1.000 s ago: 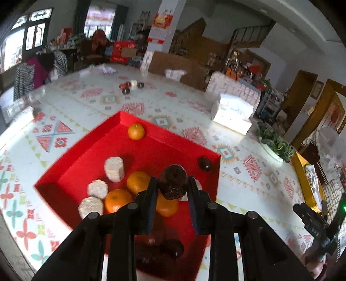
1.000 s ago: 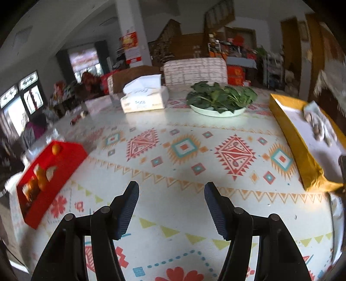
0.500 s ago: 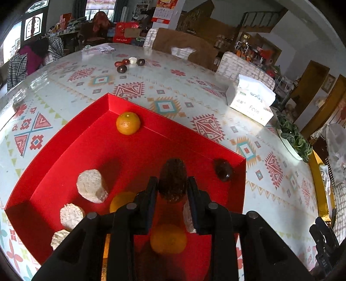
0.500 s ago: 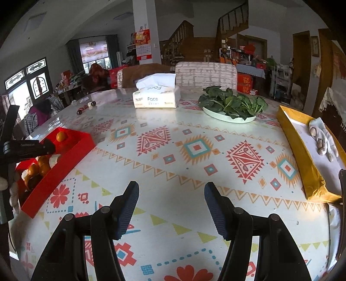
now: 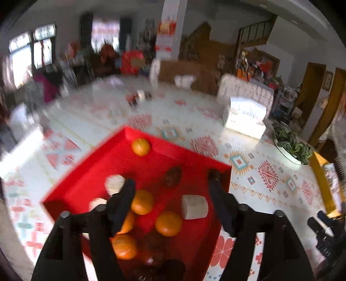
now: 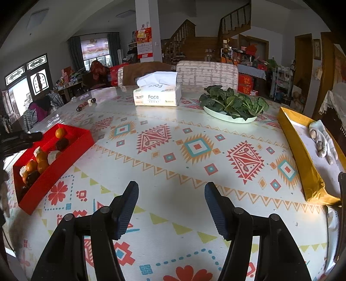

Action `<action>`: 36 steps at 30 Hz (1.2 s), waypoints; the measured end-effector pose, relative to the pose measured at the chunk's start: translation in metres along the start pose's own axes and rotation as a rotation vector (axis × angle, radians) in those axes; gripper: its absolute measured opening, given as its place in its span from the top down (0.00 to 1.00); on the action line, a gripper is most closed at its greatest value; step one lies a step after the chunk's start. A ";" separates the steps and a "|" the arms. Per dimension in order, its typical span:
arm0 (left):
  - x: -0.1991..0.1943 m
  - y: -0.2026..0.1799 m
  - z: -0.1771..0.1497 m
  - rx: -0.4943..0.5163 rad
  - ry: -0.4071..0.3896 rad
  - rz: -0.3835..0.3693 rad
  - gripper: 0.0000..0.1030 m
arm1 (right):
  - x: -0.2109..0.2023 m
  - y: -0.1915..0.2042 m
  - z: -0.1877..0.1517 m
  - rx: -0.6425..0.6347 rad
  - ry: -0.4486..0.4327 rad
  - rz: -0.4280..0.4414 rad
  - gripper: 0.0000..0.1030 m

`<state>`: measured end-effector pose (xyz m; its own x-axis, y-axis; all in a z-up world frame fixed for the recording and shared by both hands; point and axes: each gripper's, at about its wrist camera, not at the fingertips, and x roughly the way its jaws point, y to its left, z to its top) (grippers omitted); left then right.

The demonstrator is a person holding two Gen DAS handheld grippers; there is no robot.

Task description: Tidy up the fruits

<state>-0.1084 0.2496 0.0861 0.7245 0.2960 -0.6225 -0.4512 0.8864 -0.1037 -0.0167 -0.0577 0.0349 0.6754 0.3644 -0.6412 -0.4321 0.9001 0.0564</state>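
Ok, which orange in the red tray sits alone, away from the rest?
The round orange in the far corner of the red tray; the other oranges cluster near the left gripper.

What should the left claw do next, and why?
Probably lift back out of the red tray. The left claw has just been opening, nothing is between its jaws, and the dark brown fruit now lies free on the tray floor.

oranges (image 5: 142,201), dark fruits (image 5: 173,176), inside red tray (image 5: 90,173)

bright windows (image 6: 20,95) at the left of the frame, a white pillar (image 6: 148,30) upper centre, a wooden staircase (image 6: 229,19) upper right.
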 end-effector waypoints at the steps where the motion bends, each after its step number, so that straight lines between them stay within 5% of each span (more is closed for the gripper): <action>1: -0.016 -0.004 -0.003 0.011 -0.056 0.033 0.22 | 0.000 0.000 0.000 0.000 -0.002 -0.004 0.33; 6: -0.073 -0.010 -0.016 0.024 -0.256 0.146 0.03 | 0.000 -0.002 0.000 0.003 -0.004 -0.020 0.31; 9: -0.102 -0.003 -0.027 -0.006 -0.332 0.114 0.00 | 0.001 -0.002 -0.001 0.004 -0.003 -0.027 0.29; 13: -0.113 0.006 -0.034 -0.028 -0.295 0.066 0.00 | -0.003 0.010 0.000 -0.039 0.009 -0.068 0.28; 27: -0.126 0.046 -0.061 -0.096 -0.298 0.205 0.00 | -0.068 0.149 -0.024 -0.115 -0.064 0.212 0.24; 36: -0.113 0.062 -0.067 -0.114 -0.229 0.163 0.00 | -0.060 0.191 -0.033 -0.169 -0.011 0.212 0.22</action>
<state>-0.2532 0.2474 0.0981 0.7306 0.5151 -0.4482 -0.6172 0.7789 -0.1109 -0.1596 0.0847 0.0585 0.5652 0.5443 -0.6199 -0.6580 0.7507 0.0592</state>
